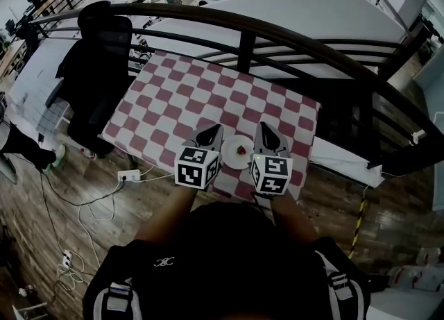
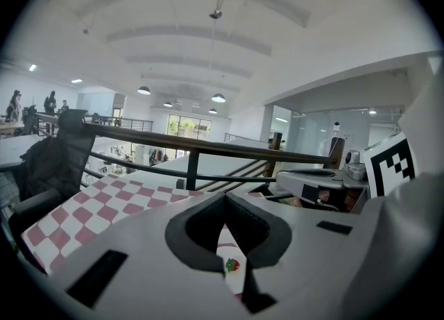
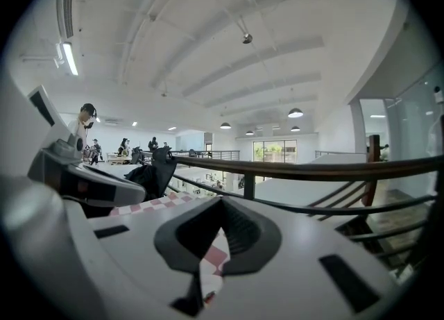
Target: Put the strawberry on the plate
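Left gripper: jaws pressed together, nothing between them. It hangs low over the near edge of the checkered table, tips pointing forward and away from the body, marker cube toward the person.

The strawberry sits on the white plate, just right of this claw's tips and below them. In the left gripper view the strawberry shows through the slit under the closed jaws.

Judgement: the placing looks done. The sound move is to lift both claws straight up and back. Sweeping inward risks a knock, because the plate lies between them near the table edge.

Right gripper: jaws fully closed, empty, the plate just left of its tips. The two claws are level and roughly parallel, flanking the plate.
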The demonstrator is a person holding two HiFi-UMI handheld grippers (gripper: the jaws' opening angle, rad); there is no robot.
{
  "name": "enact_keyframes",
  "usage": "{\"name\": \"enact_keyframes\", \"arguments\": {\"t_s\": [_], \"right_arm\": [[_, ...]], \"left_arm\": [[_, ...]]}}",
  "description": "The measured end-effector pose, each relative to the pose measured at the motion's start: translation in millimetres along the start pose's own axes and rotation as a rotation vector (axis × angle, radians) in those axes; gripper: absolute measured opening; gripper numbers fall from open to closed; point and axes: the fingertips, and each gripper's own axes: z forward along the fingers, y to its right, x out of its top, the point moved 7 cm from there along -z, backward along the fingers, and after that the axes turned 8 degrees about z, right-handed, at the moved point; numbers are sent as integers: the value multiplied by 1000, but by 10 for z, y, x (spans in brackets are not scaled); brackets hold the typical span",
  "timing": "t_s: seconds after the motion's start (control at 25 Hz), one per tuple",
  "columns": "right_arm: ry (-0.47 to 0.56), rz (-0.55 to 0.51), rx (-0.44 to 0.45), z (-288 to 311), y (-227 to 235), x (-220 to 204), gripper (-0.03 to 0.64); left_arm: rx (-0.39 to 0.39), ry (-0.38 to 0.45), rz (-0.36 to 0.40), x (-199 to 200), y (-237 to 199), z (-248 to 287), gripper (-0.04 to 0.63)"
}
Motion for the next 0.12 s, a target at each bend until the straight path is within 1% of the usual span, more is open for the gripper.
{"name": "enact_keyframes", "arguments": {"t_s": [0.12], "right_arm": [[8, -9, 9, 18, -11, -3, 14]], "left_arm": [[1, 0, -9, 2, -17, 15, -2]]}}
